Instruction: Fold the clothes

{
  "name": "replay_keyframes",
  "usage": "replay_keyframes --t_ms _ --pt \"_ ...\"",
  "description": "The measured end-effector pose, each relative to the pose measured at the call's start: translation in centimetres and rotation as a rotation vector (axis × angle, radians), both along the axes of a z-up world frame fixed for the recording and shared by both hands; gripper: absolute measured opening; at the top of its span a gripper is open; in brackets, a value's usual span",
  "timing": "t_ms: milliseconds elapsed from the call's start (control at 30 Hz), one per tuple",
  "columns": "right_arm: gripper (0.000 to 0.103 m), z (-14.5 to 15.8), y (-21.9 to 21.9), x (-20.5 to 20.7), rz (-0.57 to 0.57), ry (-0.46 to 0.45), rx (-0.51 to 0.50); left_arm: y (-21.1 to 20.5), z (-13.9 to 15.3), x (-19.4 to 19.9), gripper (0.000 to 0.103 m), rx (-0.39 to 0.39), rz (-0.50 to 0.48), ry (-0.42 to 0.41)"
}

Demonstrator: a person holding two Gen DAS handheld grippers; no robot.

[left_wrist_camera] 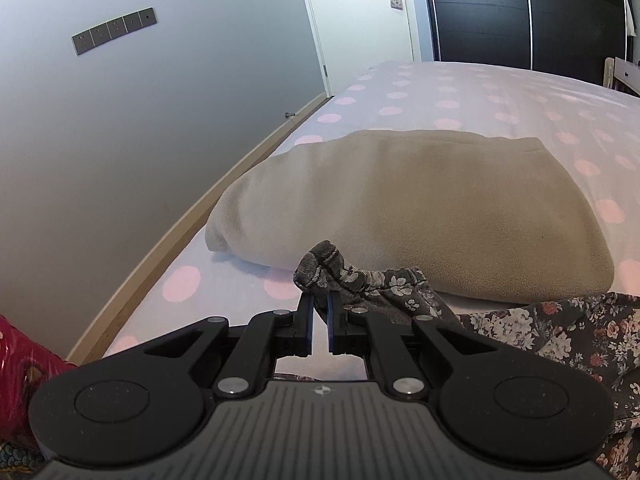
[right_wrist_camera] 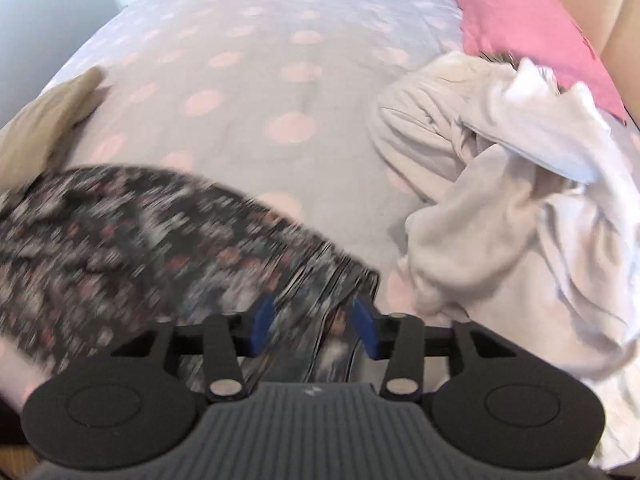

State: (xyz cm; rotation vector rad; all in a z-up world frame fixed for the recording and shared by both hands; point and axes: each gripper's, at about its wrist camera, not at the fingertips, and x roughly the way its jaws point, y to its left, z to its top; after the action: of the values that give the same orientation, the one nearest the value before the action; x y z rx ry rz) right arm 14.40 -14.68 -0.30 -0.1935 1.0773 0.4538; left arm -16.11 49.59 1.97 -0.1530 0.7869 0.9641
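Note:
A dark floral garment [left_wrist_camera: 552, 332] lies on the polka-dot bed [left_wrist_camera: 460, 96]. My left gripper [left_wrist_camera: 319, 304] is shut on a bunched corner of the floral garment [left_wrist_camera: 332, 268], just in front of a folded beige fleece [left_wrist_camera: 420, 204]. In the right wrist view the floral garment [right_wrist_camera: 132, 240] is motion-blurred and spreads to the left. My right gripper [right_wrist_camera: 316, 316] stands open with the garment's gathered edge between its blue pads [right_wrist_camera: 262, 320].
A pile of white and cream clothes [right_wrist_camera: 500, 208] lies at the right, with a pink pillow [right_wrist_camera: 524, 20] behind it. A grey wall [left_wrist_camera: 100, 120] and the wooden bed frame [left_wrist_camera: 168, 248] run along the left. The beige fleece also shows in the right wrist view [right_wrist_camera: 44, 120].

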Motion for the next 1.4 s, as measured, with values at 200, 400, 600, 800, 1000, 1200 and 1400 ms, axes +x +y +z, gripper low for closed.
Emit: replay_keyframes --t_ms 200,400,600,800,1000,1200,1400 --pt "0.053 -7.1 0.1 5.5 -0.147 0.057 -0.036 0.3 -0.3 0.3 0.005 -0.004 -0.001 0.02" --pt "0.04 -9.7 1.1 6.5 -0.164 0.089 -0.047 1.0 -0.7 0.5 0.005 -0.02 0.003 0.026" --pt "0.015 -5.8 0.7 4.7 -0.199 -0.039 -0.02 0.9 0.0 0.7 0.005 -0.019 0.015 0.002" --pt "0.013 0.0 -0.6 2.3 -0.25 -0.206 0.027 0.0 2.4 -0.8 0.004 0.009 0.05 -0.086" --pt "0.011 5.8 -2.2 0.5 -0.306 -0.362 0.068 -0.4 4.7 -2.2 0.004 0.059 0.076 -0.201" --pt "0.01 10.7 -3.0 4.4 -0.402 -0.446 0.073 -0.4 7.0 -1.9 0.003 0.068 0.089 -0.368" --pt "0.01 9.9 -1.2 9.0 -0.446 -0.423 0.018 2.5 7.2 0.1 0.003 -0.022 0.104 -0.464"
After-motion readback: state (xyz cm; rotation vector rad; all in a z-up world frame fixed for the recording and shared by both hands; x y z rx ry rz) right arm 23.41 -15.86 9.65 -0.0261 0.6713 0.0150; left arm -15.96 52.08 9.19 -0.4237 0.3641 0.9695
